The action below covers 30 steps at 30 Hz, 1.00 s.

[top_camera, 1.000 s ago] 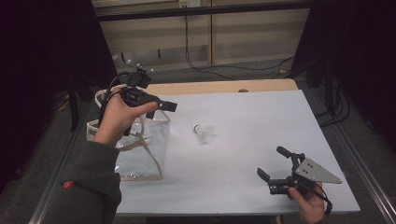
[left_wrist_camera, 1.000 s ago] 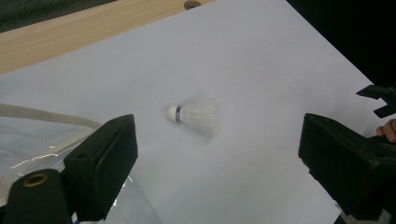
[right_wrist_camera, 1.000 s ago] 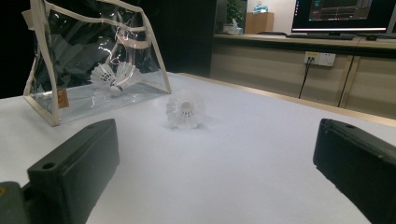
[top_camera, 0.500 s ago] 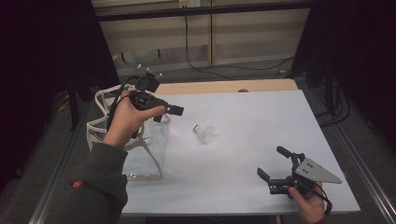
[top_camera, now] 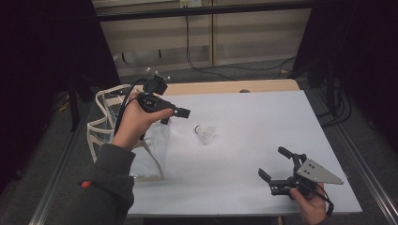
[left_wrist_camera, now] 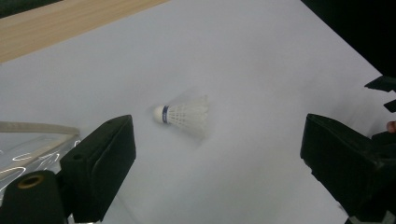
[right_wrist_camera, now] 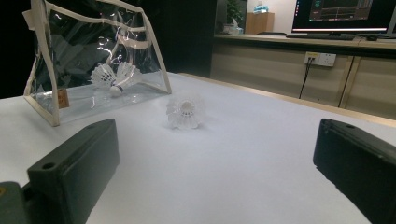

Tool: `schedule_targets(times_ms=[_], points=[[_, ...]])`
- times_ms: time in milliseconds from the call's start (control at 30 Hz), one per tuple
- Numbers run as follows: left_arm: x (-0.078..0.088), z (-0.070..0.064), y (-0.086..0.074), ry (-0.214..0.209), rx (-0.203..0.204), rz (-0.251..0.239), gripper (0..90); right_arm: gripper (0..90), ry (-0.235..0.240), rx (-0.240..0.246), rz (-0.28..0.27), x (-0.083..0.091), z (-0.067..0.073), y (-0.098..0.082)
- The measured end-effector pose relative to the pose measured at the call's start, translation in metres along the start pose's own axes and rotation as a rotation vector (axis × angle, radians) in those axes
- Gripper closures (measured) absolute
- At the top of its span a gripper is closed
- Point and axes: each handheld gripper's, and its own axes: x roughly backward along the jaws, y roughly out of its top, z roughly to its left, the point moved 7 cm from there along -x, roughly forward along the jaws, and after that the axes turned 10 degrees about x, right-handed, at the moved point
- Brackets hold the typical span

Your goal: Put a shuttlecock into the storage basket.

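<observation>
Revealing shuttlecocks [right_wrist_camera: 114, 77] inside bag [right_wrist_camera: 46, 100]: right gripper view | both grippers' fingers apart

shuttlecock [left_wrist_camera: 183, 116] on table [left_wrist_camera: 261, 56], between spread jaws

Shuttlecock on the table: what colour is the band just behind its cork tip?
Dark blue, on the white shuttlecock; the left gripper view shows it best.

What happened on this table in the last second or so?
The left gripper, jaws open and empty, swung out from over the clear bag toward the shuttlecock lying on the white table. Nothing was grabbed or dropped. The shuttlecock, the bag and the open right gripper near the front edge stayed put.
</observation>
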Motion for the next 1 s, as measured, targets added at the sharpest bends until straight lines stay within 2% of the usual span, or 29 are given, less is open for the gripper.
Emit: schedule_targets(times_ms=[267,1000], points=[[-0.007,-0.002,-0.002,-0.003,0.005,0.004,10.3,0.4,0.009,-0.002,0.005,-0.002,0.001,-0.001],[-0.030,-0.015,-0.005,-0.012,-0.015,0.016,10.0,0.4,0.001,-0.002,0.005,0.001,-0.001,-0.001]])
